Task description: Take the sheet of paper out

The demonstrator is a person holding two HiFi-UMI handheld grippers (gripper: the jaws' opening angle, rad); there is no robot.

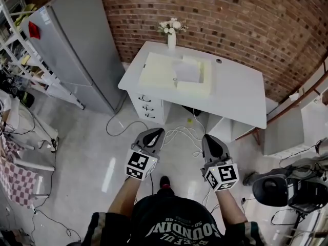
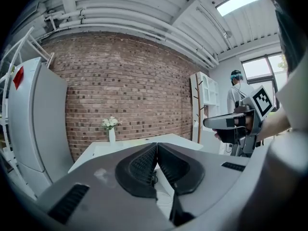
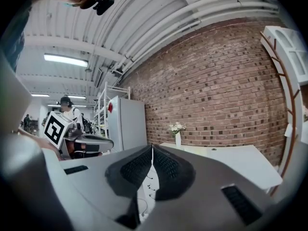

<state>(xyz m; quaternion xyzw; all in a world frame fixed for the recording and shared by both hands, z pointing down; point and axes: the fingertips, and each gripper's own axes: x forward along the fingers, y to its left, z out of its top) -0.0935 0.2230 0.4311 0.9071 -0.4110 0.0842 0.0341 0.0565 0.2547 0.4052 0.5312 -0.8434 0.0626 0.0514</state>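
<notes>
A white sheet of paper [image 1: 187,72] lies on a pale yellow folder or pad [image 1: 160,70] on the white desk [image 1: 241,94] ahead of me. My left gripper [image 1: 154,136] and right gripper [image 1: 210,142] hang side by side over the floor, well short of the desk, both pointing at it. In each gripper view the jaws meet tip to tip with nothing between them: left gripper [image 2: 156,146], right gripper [image 3: 152,148]. Only the desk's front edge [image 2: 125,146] shows in the left gripper view; the paper is hidden there.
A white vase of flowers [image 1: 171,32] stands at the desk's back edge by the brick wall. A grey refrigerator [image 1: 77,45] stands left of the desk, and shelving [image 1: 15,60] lies further left. Cables [image 1: 179,135] trail on the floor before the drawers [image 1: 147,106]. An office chair [image 1: 287,188] sits right.
</notes>
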